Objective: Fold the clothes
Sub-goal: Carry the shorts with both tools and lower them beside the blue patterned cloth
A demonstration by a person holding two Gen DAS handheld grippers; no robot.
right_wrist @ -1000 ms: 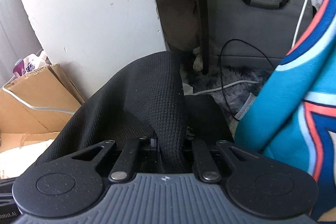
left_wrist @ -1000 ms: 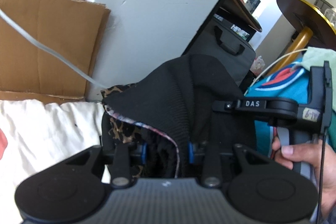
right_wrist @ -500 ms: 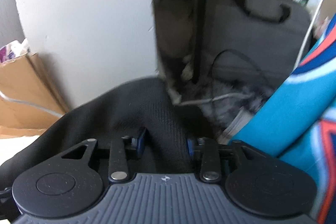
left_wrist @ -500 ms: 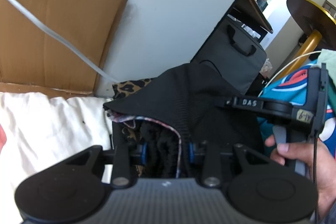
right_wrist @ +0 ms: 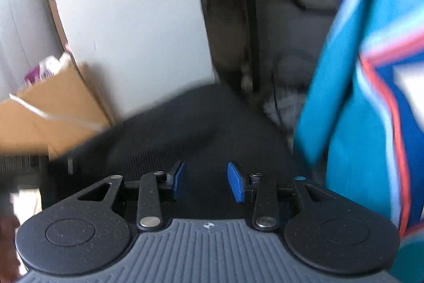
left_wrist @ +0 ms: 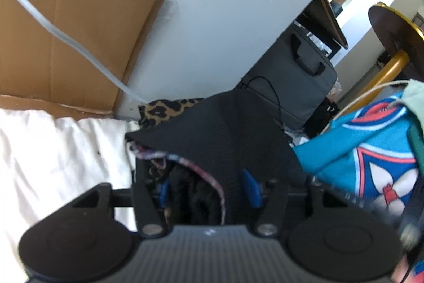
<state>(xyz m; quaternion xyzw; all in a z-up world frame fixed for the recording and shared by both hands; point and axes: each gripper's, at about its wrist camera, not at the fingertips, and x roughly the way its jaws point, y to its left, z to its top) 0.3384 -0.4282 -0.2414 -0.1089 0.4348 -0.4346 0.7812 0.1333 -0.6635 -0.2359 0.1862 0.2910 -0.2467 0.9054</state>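
Between the opening left gripper (left_wrist: 206, 190) fingers, ribbed black knit (left_wrist: 225, 129) bunches; right gripper (right_wrist: 205, 181) fingers parted, holding nothing.

Black knit garment (left_wrist: 228, 134) bunched on white bedding, patterned lining showing.

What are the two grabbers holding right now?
Nothing is gripped. The right gripper is open, clear of the black garment. The left gripper's jaws are opening, with its edge between them.
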